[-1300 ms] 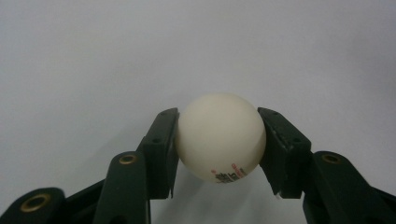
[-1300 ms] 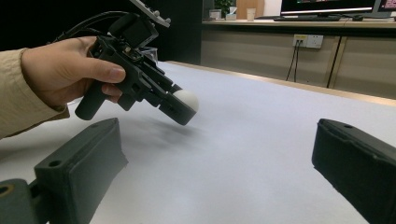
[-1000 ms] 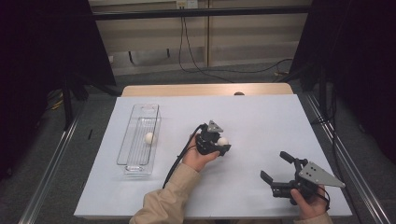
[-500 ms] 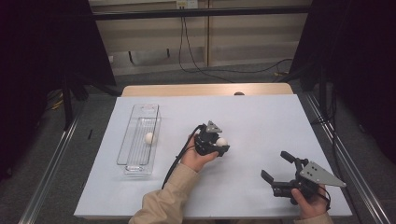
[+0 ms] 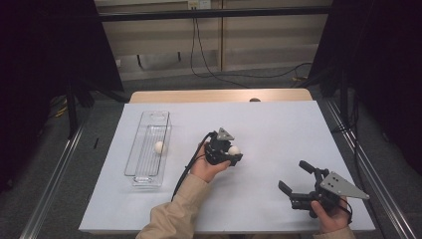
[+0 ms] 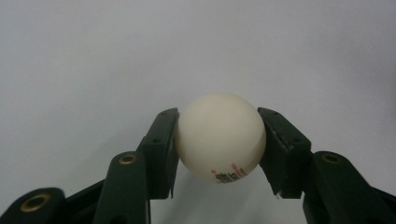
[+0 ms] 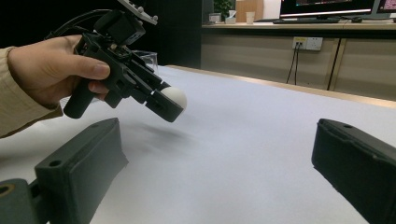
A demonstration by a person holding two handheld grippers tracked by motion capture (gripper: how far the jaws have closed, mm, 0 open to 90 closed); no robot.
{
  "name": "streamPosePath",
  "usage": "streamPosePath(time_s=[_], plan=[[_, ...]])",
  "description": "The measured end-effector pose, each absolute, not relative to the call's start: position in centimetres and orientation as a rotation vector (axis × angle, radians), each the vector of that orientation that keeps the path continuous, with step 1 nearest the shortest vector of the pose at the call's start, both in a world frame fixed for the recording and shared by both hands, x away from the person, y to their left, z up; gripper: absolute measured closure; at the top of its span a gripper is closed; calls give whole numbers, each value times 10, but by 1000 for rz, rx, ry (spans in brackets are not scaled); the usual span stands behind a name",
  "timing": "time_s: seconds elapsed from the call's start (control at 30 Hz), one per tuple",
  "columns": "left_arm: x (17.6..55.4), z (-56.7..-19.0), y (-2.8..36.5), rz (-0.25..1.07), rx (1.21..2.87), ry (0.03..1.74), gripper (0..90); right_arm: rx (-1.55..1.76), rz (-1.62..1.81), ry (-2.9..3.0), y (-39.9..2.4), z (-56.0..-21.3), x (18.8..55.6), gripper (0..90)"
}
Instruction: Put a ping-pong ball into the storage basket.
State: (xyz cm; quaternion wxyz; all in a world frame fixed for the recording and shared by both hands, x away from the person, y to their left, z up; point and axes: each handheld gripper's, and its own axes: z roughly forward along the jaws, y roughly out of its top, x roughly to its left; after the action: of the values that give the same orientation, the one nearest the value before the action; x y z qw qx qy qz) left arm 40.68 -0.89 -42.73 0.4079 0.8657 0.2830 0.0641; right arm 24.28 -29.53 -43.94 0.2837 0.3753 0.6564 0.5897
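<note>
My left gripper [image 5: 232,151] is held above the middle of the white table [image 5: 278,129], shut on a white ping-pong ball [image 6: 219,136] with small printing on its underside. The ball [image 5: 234,150] sits squeezed between both black pads, clear of the table surface. In the right gripper view the same left gripper [image 7: 169,103] tilts downward with the ball [image 7: 175,97] at its tip. My right gripper [image 5: 296,178] rests low near the front right of the table, its jaws wide open with nothing between them.
A clear plastic tray [image 5: 141,174] lies lengthwise at the left of the table, with a second white ball [image 5: 159,147] inside it. A wooden strip [image 5: 219,95] borders the far edge. Dark frame posts stand on both sides.
</note>
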Motion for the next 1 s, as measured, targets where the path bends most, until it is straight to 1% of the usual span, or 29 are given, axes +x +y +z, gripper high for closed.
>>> streamPosePath(time_s=[1.0], plan=[[411, -417, 8, 133, 2151, 777, 510, 990, 1593, 1750, -295, -438, 243, 15]])
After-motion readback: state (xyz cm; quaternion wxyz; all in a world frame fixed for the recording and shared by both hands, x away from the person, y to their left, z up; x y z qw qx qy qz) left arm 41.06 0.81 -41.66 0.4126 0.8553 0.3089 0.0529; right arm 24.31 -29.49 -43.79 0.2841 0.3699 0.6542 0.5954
